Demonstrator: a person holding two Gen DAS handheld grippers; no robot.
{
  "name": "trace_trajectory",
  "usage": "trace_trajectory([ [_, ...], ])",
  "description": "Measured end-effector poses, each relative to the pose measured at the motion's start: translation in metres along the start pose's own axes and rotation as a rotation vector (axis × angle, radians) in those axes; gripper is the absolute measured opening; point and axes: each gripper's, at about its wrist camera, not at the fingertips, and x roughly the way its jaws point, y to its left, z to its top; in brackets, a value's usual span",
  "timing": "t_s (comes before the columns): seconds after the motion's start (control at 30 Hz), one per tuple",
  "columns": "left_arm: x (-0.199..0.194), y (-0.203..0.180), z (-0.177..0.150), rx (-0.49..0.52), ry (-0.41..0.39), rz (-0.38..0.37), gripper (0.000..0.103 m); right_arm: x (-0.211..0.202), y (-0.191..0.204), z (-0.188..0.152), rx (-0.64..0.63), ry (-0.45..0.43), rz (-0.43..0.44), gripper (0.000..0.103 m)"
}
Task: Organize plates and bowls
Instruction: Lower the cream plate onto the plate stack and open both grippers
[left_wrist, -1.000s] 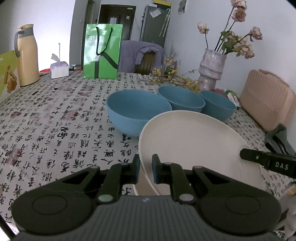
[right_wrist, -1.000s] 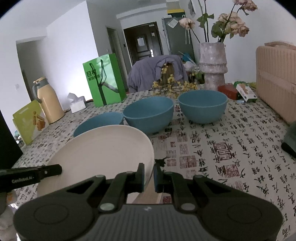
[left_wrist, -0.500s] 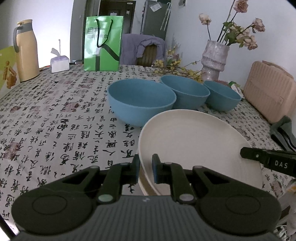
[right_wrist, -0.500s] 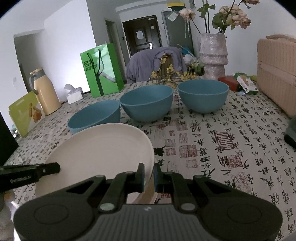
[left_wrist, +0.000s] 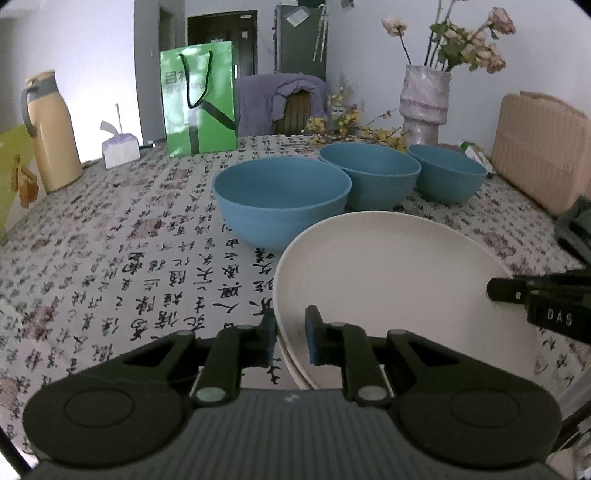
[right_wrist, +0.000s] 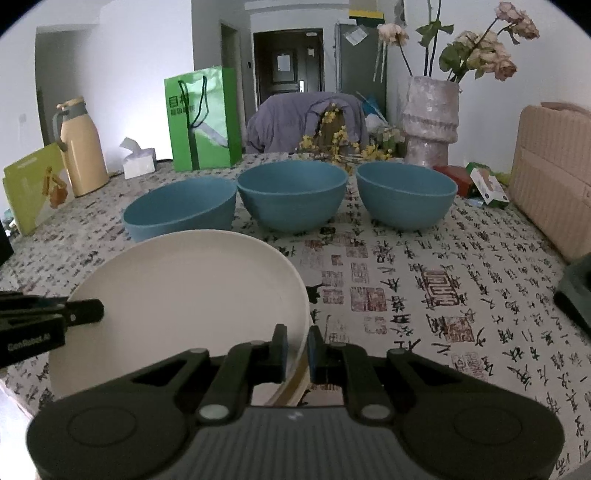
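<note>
While the cream plate (left_wrist: 399, 291) sits low over the bench (left_wrist: 110, 258), you have it gripped from both sides. Your left claw (left_wrist: 290, 338) is clamped on the rim at the plate's 8 o'clock, one pad under the edge and one on the inner face. Its jaws have just eased apart slightly, yet the rim is between them and the pads look to be on it. Your right claw (right_wrist: 297, 349) is closed tight on the opposite rim, at the plate's 4 o'clock in the right wrist view. A second pale rim shows just beneath the plate at its near edge, so it appears to lie on another plate; I cannot tell whether they touch.

Three blue bowls stand in a row beyond the plate at 12 o'clock: the left bowl (right_wrist: 181, 208) just behind the plate's far edge, the middle bowl (right_wrist: 291, 197) and the right bowl (right_wrist: 404, 195) further along, each close to its neighbour. Further back at 1 o'clock is a vase of dried roses (right_wrist: 430, 122), at 11 o'clock a green paper bag (right_wrist: 201, 118), and at 10 o'clock a yellow thermos jug (right_wrist: 79, 147).
</note>
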Motion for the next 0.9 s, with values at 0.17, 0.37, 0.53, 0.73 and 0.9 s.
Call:
trace_trajectory([
  [0.17,0.002,-0.007,-0.002,0.042,-0.004,0.026,0.018,-0.001,0.007,-0.002,-0.034,-0.005,-0.029,0.012],
  [0.37,0.006,-0.010,-0.005,0.063,0.008,0.043,0.019,0.002,0.014,-0.005,-0.082,-0.005,-0.065,0.013],
  [0.53,0.007,-0.012,-0.006,0.073,0.010,0.052,0.019,0.004,0.019,-0.009,-0.117,-0.006,-0.088,0.014],
  [0.73,0.009,-0.015,-0.010,0.088,-0.002,0.071,0.019,0.007,0.028,-0.016,-0.188,-0.015,-0.130,0.016],
  [0.9,0.009,-0.019,-0.013,0.106,-0.025,0.089,0.019,0.008,0.034,-0.021,-0.232,-0.030,-0.158,0.016],
])
